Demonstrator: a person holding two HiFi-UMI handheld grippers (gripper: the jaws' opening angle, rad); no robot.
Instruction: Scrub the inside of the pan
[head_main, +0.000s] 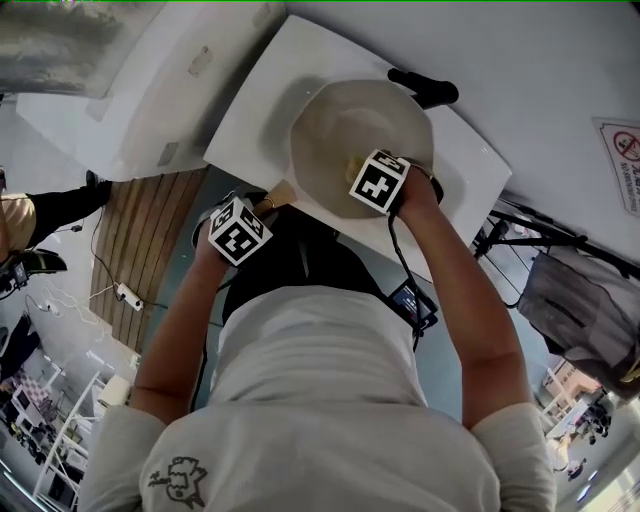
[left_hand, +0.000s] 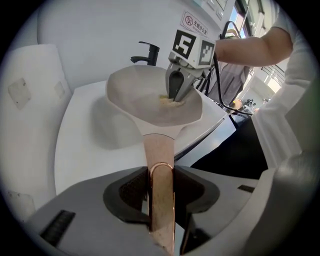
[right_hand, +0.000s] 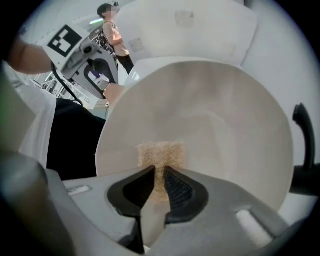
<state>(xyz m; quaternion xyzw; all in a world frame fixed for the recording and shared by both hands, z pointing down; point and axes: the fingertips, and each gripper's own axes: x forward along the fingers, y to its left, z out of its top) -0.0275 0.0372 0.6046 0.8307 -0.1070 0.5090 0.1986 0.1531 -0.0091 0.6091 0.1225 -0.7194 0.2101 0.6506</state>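
A cream-coloured pan (head_main: 350, 140) rests over a white sink (head_main: 258, 95). Its copper-toned handle (left_hand: 159, 170) runs back between the jaws of my left gripper (left_hand: 160, 187), which is shut on it at the near rim. My right gripper (right_hand: 159, 182) is shut on a tan scrubbing pad (right_hand: 161, 156), and the pad lies flat against the inside of the pan (right_hand: 210, 130). In the left gripper view the right gripper (left_hand: 176, 92) reaches down into the pan (left_hand: 150, 97) with the scrubbing pad (left_hand: 170, 102) under its tips. In the head view the right gripper (head_main: 381, 184) covers the pad.
A black faucet (head_main: 425, 86) stands at the far side of the sink, also the black faucet (right_hand: 301, 150) at the right. A white wall panel (head_main: 130, 110) lies to the left. A person (right_hand: 116, 35) stands in the background. A cable (head_main: 400, 255) hangs from the right gripper.
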